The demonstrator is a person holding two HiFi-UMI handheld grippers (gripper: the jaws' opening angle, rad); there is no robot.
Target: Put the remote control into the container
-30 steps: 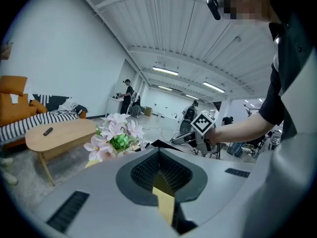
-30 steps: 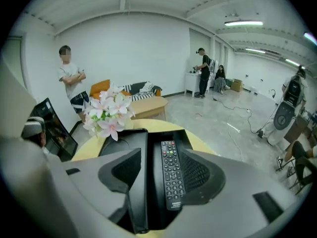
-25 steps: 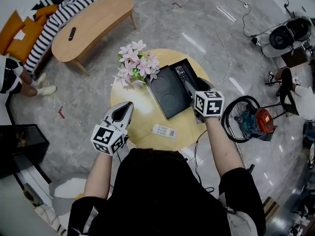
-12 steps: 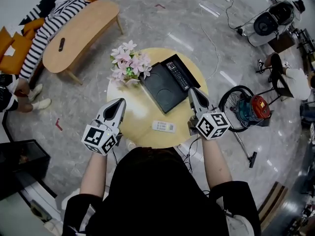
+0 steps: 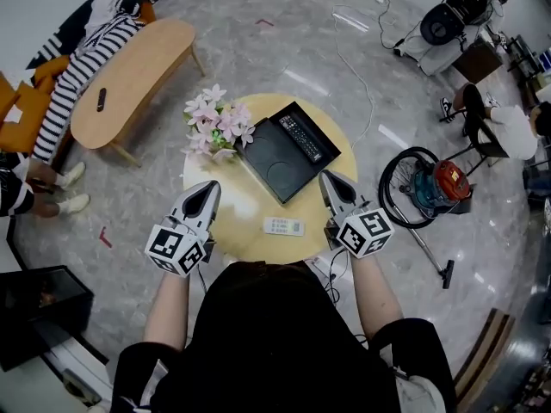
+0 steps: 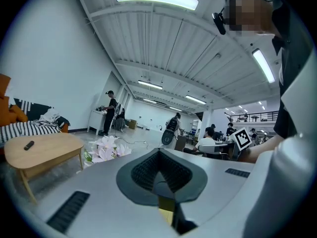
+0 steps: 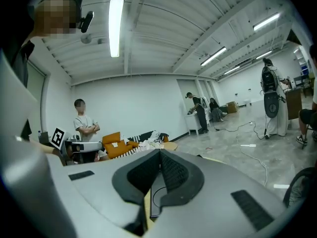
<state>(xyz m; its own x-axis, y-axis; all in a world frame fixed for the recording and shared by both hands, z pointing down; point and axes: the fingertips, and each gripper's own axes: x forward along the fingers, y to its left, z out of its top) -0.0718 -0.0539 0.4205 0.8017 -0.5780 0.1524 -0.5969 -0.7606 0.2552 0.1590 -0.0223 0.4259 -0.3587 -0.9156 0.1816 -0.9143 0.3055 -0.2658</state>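
The left gripper [image 5: 209, 189], left of the black container [image 5: 274, 167], is closed and empty. The black remote control [image 5: 300, 138] lies inside the container, and the right gripper [image 5: 331, 179], just right of it, has just closed on nothing. That placement looks done; the next move may be opening over the white remote [image 5: 284, 226] just in front of the container.

The round counter [image 5: 245, 209] is bare from its centre out to 8 o'clock, open to a gripper from the near side. Tall pink flowers [image 5: 215, 127] block the edge at 10 o'clock. The black container [image 5: 269, 166] fills 12 to 2 o'clock; its left half is bare, and a black remote control [image 5: 301, 138] lies along its right half. A small white remote [image 5: 284, 226] lies at 6 o'clock, between the left gripper [image 5: 209, 189] and the right gripper [image 5: 330, 179].
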